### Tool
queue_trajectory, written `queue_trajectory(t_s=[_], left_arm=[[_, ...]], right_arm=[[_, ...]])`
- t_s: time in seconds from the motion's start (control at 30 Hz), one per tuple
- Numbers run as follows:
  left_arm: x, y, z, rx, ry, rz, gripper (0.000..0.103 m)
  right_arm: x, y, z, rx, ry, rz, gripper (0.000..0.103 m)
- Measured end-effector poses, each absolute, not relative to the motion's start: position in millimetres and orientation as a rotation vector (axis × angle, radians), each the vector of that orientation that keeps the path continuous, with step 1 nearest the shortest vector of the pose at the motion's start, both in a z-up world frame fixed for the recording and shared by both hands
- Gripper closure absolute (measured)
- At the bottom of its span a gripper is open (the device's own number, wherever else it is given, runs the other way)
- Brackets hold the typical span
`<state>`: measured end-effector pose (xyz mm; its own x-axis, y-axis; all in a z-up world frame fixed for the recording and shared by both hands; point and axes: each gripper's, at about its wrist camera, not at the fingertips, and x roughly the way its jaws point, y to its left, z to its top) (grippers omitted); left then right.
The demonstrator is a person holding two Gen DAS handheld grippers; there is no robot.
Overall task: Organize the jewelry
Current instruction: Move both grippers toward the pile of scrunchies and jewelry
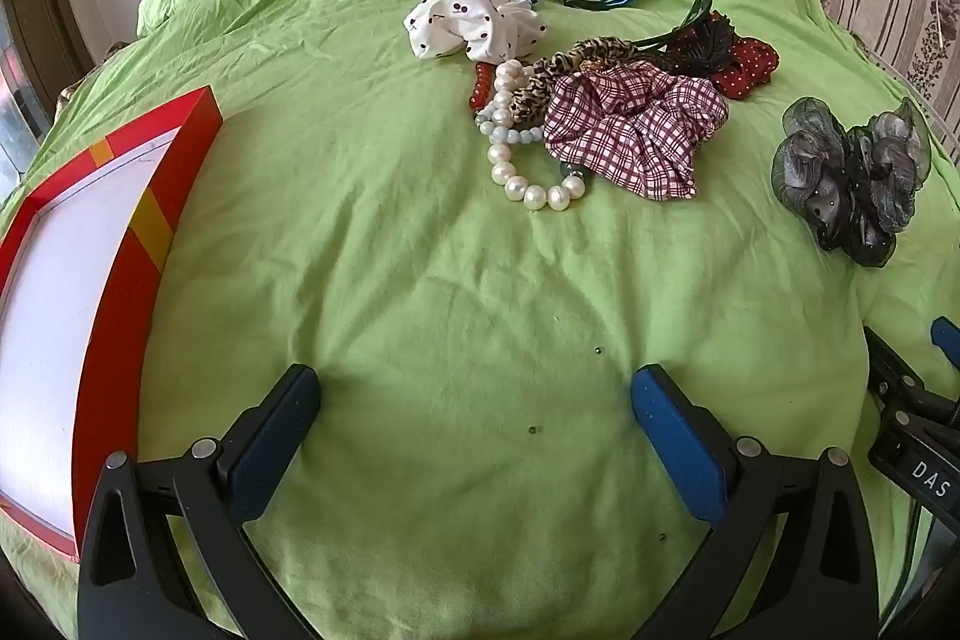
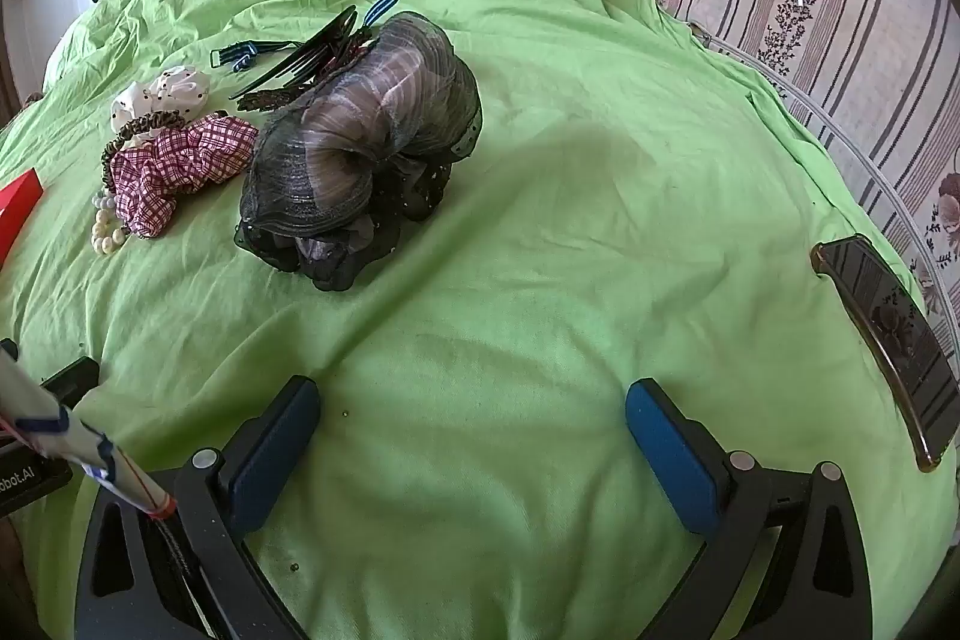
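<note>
Left wrist: the left gripper (image 1: 474,400) hangs released over the bed (image 1: 420,280); the pearl bracelet (image 1: 528,184), probably slippery, lies ahead beside the red box (image 1: 120,280).

Right wrist: the right gripper (image 2: 471,412) is spread, empty; the soft grey scrunchie (image 2: 360,148) would pinch anywhere.

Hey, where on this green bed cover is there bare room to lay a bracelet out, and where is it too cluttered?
Bare: the wide green bed cover between the left gripper, the red box and the pearl bracelet; also between the grey organza scrunchie and the phone. Crowded: the heap around the plaid scrunchie.
</note>
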<state>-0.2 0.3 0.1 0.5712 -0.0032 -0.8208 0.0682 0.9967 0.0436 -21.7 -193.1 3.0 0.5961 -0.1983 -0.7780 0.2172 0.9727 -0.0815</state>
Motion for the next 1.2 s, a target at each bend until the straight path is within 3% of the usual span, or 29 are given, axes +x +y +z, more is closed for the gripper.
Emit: queue_trajectory(t_s=[1.2], left_arm=[[-2.5,6.6,7.0,0.052,0.975,-0.075,0.0]], right_arm=[[-22.4,-201.3,4.5,0.11,0.971,-0.194,0.0]])
